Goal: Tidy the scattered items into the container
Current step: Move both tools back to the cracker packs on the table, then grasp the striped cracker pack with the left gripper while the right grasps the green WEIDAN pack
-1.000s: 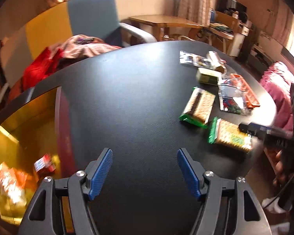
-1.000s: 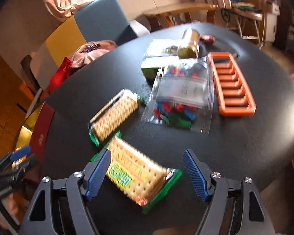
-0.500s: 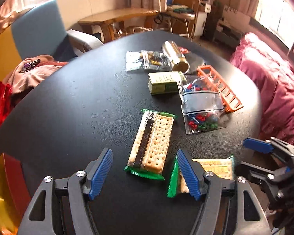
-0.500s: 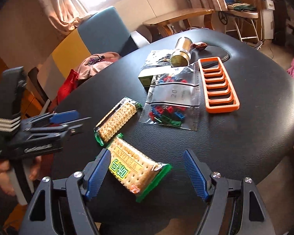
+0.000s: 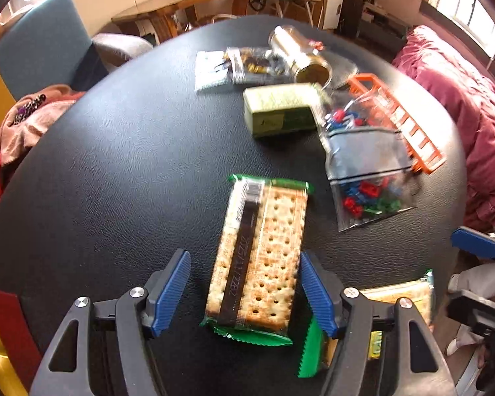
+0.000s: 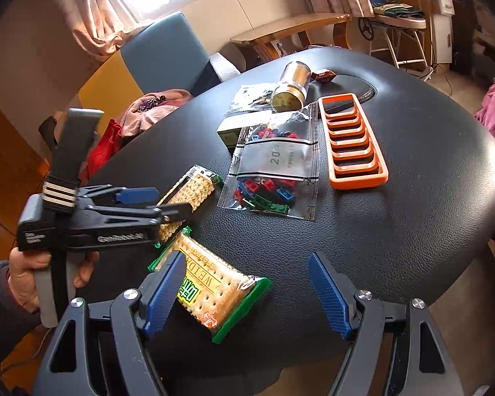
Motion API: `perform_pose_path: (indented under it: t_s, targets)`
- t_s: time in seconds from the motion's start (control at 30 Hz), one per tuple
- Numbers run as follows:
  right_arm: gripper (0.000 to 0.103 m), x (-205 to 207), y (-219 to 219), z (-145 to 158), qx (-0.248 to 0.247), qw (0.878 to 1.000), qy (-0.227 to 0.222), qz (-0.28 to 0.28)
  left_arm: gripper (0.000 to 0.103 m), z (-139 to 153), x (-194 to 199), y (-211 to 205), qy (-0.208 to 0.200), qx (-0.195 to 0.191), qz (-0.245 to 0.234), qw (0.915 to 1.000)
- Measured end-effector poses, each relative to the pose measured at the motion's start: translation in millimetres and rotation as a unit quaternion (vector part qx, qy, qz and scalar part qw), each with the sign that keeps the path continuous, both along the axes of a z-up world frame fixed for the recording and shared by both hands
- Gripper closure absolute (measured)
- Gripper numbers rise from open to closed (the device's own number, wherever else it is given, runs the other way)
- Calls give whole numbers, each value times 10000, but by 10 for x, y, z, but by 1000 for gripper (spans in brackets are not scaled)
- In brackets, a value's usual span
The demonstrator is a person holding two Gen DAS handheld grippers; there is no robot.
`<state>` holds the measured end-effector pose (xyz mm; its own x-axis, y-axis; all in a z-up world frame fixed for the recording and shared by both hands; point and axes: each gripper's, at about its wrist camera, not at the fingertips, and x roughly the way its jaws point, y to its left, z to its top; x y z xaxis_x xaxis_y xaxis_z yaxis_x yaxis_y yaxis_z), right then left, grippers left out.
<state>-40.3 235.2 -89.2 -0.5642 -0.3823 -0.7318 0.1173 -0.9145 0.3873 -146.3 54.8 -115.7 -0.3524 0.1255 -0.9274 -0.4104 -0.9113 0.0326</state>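
Both tongs stand wide and carry nothing. Our left gripper [image 5: 244, 292] has its blue fingers on either side of the near end of the cracker pack with the dark stripe [image 5: 259, 250], which lies flat on the black table [image 5: 115, 171]; the fingers do not touch the wrapper yet. Our right gripper [image 6: 247, 293] hangs over the second cracker pack with the yellow label [image 6: 211, 292], which sits just beside the first pack, at its near right corner.

Beyond the striped pack, further from us, lie the clear bag of small coloured bricks [image 5: 366, 178], the green box [image 5: 280, 110], the orange tray [image 5: 402, 125], the gold can on its side [image 5: 300, 56] and two small sachets [image 5: 234, 67]. So many items are scattered on the table. At the left of the striped pack, at the table edge, we see a red and yellow rim [image 5: 3, 323]; this may be the container, but too little of it shows to be sure.

We judge that the step in hand is the pick of the striped pack. Next we must lower the left fingers to the table, close them across the short width of the pack, gently because crackers break, then lift and carry it to the container.
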Motion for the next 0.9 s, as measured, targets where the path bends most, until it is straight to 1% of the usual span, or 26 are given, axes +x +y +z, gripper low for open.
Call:
perform_pose_path:
  t_s: [0.07,0.13,0.2,0.47,0.57,0.67,0.8,0.83,0.9]
  targets:
    - [26,-4,-11,13,33,10000,16,24,39,0,10,-52,13,176,62,9998]
    - [26,-5,-26,26,54,10000,28,60,45,-3,23,-124,-4,304,175,9994]
    - [26,-5,-58,41,111,9998,38,128,51,10,63,-187,67,337,249,9991]
    - [26,10,-202,90,258,9989,80,378,52,61,293,-448,160,372,644,9971]
    - [26,31,-281,128,415,9975,139,548,52,61,407,-565,169,386,830,9957]
    - [26,68,-386,184,683,9941,243,805,52,70,532,-703,162,455,1061,9932]
    - [33,101,-548,204,989,9860,294,1308,52,121,698,-844,255,563,1243,9903]
    - [37,88,-604,182,1113,9821,259,1496,53,134,739,-879,279,590,1289,9895]
    - [43,63,-715,140,1361,9727,187,1869,53,160,822,-949,325,644,1380,9878]
